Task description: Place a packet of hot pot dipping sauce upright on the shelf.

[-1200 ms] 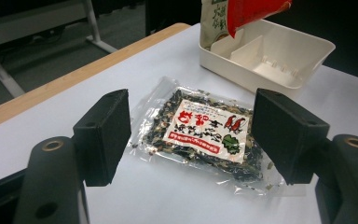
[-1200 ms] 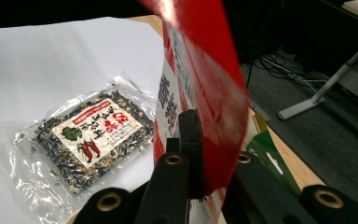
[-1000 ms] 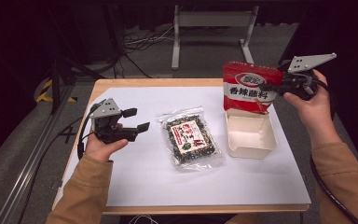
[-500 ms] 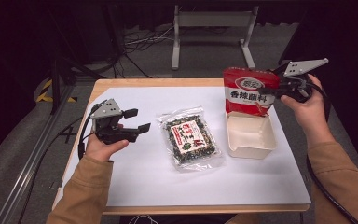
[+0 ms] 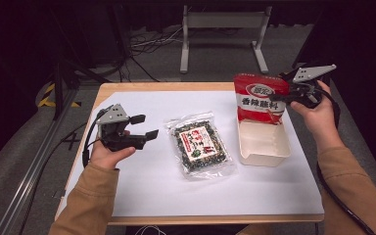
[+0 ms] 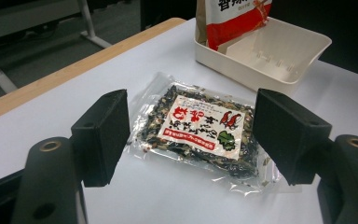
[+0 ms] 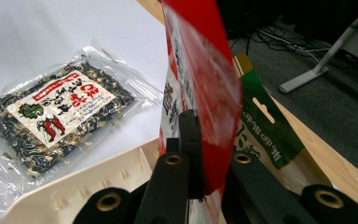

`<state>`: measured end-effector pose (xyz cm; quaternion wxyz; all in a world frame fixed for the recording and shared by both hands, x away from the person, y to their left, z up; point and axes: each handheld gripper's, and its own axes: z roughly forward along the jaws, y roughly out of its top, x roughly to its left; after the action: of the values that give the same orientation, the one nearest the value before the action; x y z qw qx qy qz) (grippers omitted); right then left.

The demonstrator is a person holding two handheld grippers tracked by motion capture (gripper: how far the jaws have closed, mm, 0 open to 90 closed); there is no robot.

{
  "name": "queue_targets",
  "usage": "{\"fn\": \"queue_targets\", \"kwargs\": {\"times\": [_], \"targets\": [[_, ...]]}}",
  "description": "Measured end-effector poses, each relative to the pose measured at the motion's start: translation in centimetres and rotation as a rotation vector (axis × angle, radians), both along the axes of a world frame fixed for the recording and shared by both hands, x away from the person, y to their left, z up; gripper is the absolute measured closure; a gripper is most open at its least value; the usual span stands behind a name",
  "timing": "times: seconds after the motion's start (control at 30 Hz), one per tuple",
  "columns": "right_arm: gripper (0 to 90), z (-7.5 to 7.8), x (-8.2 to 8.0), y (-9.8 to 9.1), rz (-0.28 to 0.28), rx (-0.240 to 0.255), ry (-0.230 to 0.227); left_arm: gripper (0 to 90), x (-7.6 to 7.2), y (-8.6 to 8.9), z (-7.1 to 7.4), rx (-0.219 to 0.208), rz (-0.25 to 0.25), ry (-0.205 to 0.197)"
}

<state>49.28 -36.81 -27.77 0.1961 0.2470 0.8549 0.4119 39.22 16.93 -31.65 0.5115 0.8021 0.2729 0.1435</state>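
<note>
A red seasoning pouch (image 5: 260, 98) stands upright with its lower edge inside the far end of a cream tray (image 5: 264, 145). My right gripper (image 5: 285, 94) is shut on the pouch's right edge, and its jaws pinch the red film (image 7: 205, 140). A clear bag of dark dried mix (image 5: 200, 146) with a red and white label lies flat at the middle of the white sheet. My left gripper (image 5: 146, 127) hovers at the table's left with its jaws wide apart, aimed at the bag (image 6: 200, 128), nothing between them. The tray's corner (image 6: 270, 51) and the pouch's bottom (image 6: 233, 18) lie beyond.
The white sheet (image 5: 166, 196) covers a wooden table (image 5: 142, 87) whose rim shows at the far edge. A metal stand's legs (image 5: 223, 29) and cables lie on the floor behind. A black cable (image 5: 342, 205) trails from the right gripper along the sleeve.
My right gripper has sunk and come nearer with the red pouch, whose bottom now rests in the tray's far end. The left gripper has stayed put.
</note>
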Motion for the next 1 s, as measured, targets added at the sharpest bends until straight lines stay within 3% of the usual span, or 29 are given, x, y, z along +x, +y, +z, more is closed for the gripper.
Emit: {"fn": "queue_targets", "kwargs": {"times": [0.6,0.73,1.0], "targets": [[88.5,-1.9,0.8,0.8,0.016,0.018,0.033,27.7,0.2,-0.1,-0.4,0.004,-0.002,0.023],[88.5,-2.7,1.0,0.7,-0.010,-0.003,0.059,27.7,0.2,-0.2,-0.4,0.005,-0.006,0.026],[88.8,-3.8,1.0,-0.7,-0.091,0.019,0.103,27.6,0.4,-0.4,-0.6,0.010,-0.009,0.032]]}}
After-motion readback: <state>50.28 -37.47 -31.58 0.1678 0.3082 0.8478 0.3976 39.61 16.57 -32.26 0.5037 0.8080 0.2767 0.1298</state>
